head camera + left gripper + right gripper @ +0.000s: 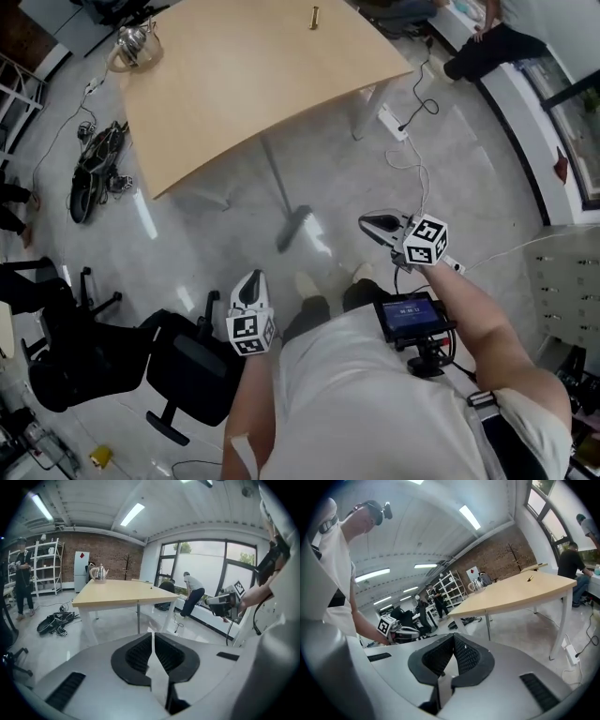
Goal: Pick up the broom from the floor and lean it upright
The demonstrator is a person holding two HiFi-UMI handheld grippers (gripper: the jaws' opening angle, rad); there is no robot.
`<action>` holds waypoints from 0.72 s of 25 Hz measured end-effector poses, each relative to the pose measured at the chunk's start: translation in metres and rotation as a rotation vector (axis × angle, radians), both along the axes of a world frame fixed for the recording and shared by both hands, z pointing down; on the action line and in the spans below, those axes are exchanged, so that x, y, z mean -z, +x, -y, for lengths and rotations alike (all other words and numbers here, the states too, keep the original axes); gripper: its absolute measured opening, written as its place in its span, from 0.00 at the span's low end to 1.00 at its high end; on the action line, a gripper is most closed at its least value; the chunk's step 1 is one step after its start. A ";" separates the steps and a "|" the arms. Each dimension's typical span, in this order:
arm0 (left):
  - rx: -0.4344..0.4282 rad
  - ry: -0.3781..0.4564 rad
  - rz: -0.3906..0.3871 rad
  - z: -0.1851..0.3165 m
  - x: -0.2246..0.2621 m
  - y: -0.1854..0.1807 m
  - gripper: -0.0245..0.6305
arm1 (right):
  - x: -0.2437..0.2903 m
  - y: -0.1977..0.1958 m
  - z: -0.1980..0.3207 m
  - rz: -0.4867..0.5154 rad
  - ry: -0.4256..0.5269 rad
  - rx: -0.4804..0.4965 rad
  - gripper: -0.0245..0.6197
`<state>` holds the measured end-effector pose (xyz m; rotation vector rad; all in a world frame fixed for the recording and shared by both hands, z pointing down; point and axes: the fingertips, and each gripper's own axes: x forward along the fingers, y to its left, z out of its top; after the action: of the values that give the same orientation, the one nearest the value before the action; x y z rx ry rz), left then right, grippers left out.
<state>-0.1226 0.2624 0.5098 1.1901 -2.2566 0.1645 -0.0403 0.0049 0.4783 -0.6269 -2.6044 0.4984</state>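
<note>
Left gripper (152, 635): I read the jaws as closed together, with nothing between them. Right gripper (453, 638): jaws likewise closed and empty. Both face the wooden table (234, 84). I cannot tell where the broom lies.

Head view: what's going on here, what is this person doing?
A person stands by a wooden table, holding the left gripper and right gripper out in front. Both pairs of jaws are together with nothing between them. I can't clearly make out a broom, so nothing is being handled right now.
</note>
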 end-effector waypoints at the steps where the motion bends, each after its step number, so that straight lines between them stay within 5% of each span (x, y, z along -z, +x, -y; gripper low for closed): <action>1: -0.006 0.009 0.009 -0.005 0.005 0.005 0.07 | 0.004 0.001 -0.006 0.023 -0.001 0.003 0.06; 5: -0.035 0.026 0.064 -0.010 0.029 -0.006 0.07 | 0.039 -0.025 -0.019 0.119 0.014 0.030 0.06; 18: -0.116 0.095 0.086 0.033 0.086 -0.027 0.07 | 0.098 -0.048 -0.028 0.187 0.003 0.001 0.06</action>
<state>-0.1501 0.2291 0.4240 1.3896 -2.2926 0.1574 -0.0888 0.0324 0.3800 -0.7039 -2.7791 0.4551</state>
